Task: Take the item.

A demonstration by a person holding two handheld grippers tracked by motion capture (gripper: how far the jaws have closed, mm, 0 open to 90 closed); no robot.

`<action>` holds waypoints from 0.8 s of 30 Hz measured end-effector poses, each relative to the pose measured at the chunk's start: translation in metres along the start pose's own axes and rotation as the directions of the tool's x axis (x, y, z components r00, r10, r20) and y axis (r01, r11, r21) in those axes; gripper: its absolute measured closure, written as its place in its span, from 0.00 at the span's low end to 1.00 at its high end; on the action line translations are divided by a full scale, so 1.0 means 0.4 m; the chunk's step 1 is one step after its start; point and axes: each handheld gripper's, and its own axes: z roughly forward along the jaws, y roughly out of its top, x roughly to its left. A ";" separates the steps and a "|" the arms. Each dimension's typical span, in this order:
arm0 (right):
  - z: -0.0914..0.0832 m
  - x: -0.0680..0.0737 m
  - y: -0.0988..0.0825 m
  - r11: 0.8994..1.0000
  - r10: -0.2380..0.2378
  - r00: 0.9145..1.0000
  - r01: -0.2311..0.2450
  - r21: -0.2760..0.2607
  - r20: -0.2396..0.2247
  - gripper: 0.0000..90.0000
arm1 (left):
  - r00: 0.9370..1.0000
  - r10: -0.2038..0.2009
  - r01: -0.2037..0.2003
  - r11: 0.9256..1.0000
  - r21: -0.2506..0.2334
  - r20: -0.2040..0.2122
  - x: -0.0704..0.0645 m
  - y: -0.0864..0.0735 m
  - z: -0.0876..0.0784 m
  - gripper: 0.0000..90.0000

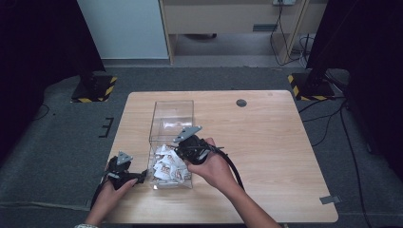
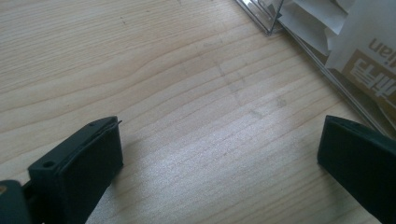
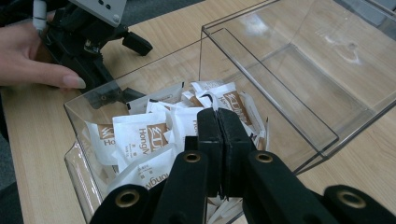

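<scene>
High view. Wooden bench [image 1: 266, 142], pale, on grey carpet. Clear box [image 1: 171, 124] standing left of centre, open on top, long axis running away from the person. Packets [image 1: 167, 166], white with brown print, heaped in the box's near end; far end bare. Left claw [image 1: 141, 176] at the bench's near left edge, held in the left hand [image 1: 110, 194], tips pointing at the box's near left corner, just beside it. Right claw [image 1: 183, 150] held in the right hand [image 1: 215, 166], reaching over the box's right wall above the packets. Small dark round disc [image 1: 241, 102] in the bench top near the far edge.

Left gripper view. Left claw [image 2: 219, 158] spread wide, bare bench between the two jaws, nothing gripped. Box wall [image 2: 327, 70] at upper right, packets [image 2: 369, 51] behind it.

Right gripper view. Right claw [image 3: 218, 135] closed, jaws pressed flat together, tips just above the packets [image 3: 140, 135]; cannot tell whether anything is pinched between them. Left claw [image 3: 126, 70] beyond the box's wall, spread, left hand [image 3: 28, 56] on it.
</scene>
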 end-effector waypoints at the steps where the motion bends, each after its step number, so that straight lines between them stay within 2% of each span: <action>1: -0.002 0.000 0.001 1.000 -0.001 1.000 0.001 -0.002 0.000 0.99 | 1.000 0.000 0.000 1.000 0.000 0.000 0.000 0.000 0.000 0.00; 24: -0.044 -0.018 0.006 0.999 0.011 1.000 -0.011 -0.040 -0.001 0.99 | 1.000 -0.002 0.002 1.000 -0.001 0.007 0.000 0.000 0.001 0.00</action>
